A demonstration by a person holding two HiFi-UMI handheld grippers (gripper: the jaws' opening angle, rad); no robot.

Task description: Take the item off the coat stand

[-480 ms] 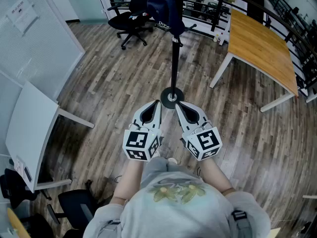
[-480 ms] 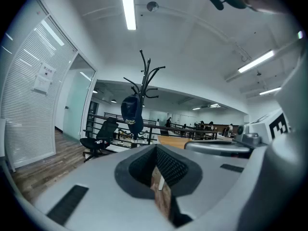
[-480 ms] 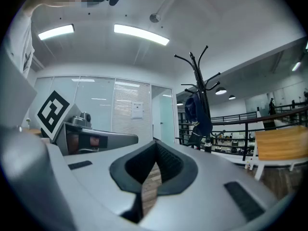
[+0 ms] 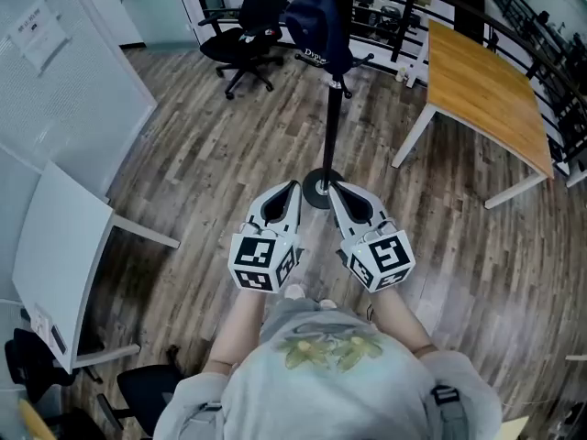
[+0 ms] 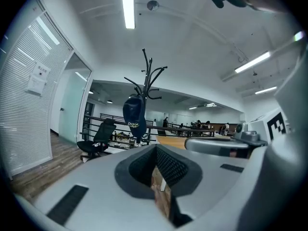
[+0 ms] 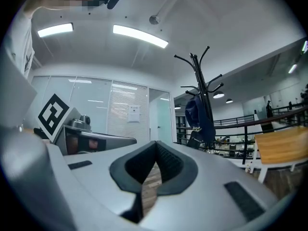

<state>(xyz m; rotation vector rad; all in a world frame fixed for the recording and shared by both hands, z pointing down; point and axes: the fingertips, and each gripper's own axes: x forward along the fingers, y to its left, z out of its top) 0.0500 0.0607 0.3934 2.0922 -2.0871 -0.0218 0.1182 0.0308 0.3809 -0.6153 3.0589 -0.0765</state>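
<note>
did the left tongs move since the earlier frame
Yes, slightly forward: the left tongs now reach alongside the coat stand base.

The right gripper (image 6: 155,145) points level, its jaws closed tip to tip with nothing between them; a sliver of wood floor (image 6: 148,179) shows through the gap behind the tips; the left gripper (image 6: 120,139) lies beside it at the left, its marker cube raised; ahead and to the right stands a black coat stand (image 6: 200,78), hooks curving out at the top; a dark blue item (image 6: 196,112) with white lettering hangs on it; a railing (image 6: 236,124) runs behind; a wooden table (image 6: 281,148) sits at the right edge; a sheet (image 6: 133,113) hangs on the glass wall.
</note>
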